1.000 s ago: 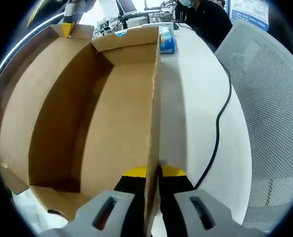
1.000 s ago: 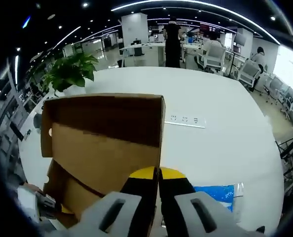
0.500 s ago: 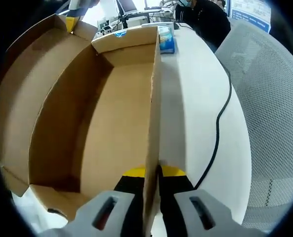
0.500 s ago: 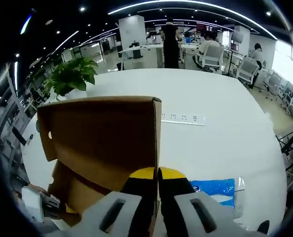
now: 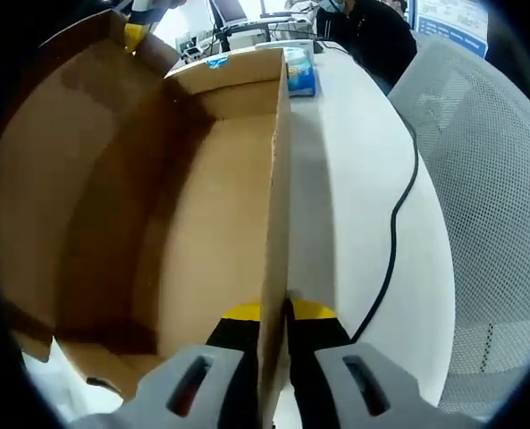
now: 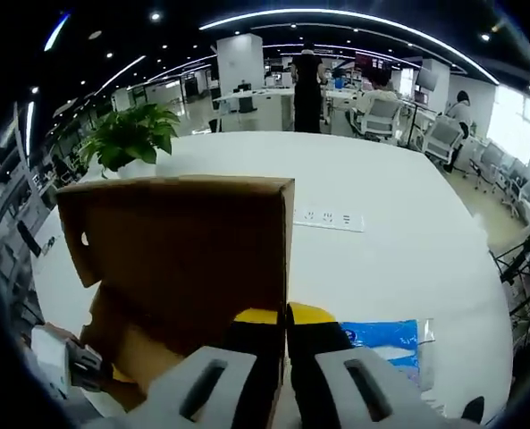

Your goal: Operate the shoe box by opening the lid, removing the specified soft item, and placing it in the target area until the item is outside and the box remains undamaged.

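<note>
Here my left gripper [image 5: 275, 313] is clenched on the long side wall of the shoe box [image 5: 202, 232], its yellow-tipped jaws pinching the cardboard edge from both sides. The box sits on the white table [image 5: 354, 223] with its inside bare brown cardboard; no soft item is visible in the part I can see. My right gripper [image 6: 285, 319] is clamped on the edge of the lid [image 6: 184, 250], which stands raised and tilted up over the box; in the left gripper view its yellow tip [image 5: 135, 34] shows at the lid's far corner. A blue packet [image 6: 385, 335] lies on the table just beside the box's far end. A black cable [image 5: 399, 223] trails along the table near its edge, next to a grey mesh chair [image 5: 488, 197]. A potted plant [image 6: 130, 134] stands at the table's far edge, and a white power strip [image 6: 329, 218] lies farther along the tabletop.
</note>
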The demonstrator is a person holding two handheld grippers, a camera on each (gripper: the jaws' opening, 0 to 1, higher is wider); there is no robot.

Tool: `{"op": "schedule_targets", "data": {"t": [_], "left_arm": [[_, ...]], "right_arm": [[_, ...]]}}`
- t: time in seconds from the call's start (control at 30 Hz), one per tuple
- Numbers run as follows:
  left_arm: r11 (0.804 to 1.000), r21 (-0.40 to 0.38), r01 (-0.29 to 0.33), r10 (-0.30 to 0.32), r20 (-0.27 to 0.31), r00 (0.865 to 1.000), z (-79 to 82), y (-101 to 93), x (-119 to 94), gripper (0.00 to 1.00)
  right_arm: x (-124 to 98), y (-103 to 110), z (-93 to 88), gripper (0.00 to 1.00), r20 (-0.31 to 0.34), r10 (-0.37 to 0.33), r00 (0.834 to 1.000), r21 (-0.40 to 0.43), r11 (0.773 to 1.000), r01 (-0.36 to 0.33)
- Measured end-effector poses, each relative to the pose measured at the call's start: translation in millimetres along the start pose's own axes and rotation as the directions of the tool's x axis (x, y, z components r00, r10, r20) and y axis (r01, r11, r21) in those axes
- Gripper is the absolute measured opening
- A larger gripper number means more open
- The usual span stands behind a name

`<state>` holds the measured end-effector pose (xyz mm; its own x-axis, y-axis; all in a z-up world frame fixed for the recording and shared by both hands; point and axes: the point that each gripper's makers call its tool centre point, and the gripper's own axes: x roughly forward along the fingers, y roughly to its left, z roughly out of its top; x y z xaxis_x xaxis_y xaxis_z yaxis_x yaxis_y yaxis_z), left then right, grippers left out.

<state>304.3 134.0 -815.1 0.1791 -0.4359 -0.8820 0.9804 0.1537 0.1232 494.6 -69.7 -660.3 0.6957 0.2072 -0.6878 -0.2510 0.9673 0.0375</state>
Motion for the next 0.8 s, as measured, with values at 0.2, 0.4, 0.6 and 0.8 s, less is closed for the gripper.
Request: {"op": "schedule_targets", "data": {"t": [0.2,0.4,0.6,0.8], "left_arm": [[1.000,0.003,-0.002,0.002,0.001,1.000,-0.3,-0.1,0.1,0.05],[1.000,0.001,-0.006,0.006,0.000,1.000,-0.7,-0.4,0.3,0.05],[1.000,0.004,-0.004,0.004,0.001,1.000,-1.5,-0.5,0.2,0.05],[1.000,0.011,-0.001,0.001,0.003,1.000,-1.3,-0.7,-0.2,0.05]], "right_arm": [[-6.6,2.4,-4.7,0.00,0.014,-0.008,1.000,-0.006,1.000,0.008],[-15.5,5.9,-9.8,0.00,0.033,-0.025,0.999,-0.051,0.998,0.027],[-24.4,9.3,-19.7,0.00,0.041,-0.022,0.999,-0.058,0.998,0.024],[-31.9,8.9,-25.9,0.00,0.066,-0.045,0.997,-0.019,0.999,0.046]]}}
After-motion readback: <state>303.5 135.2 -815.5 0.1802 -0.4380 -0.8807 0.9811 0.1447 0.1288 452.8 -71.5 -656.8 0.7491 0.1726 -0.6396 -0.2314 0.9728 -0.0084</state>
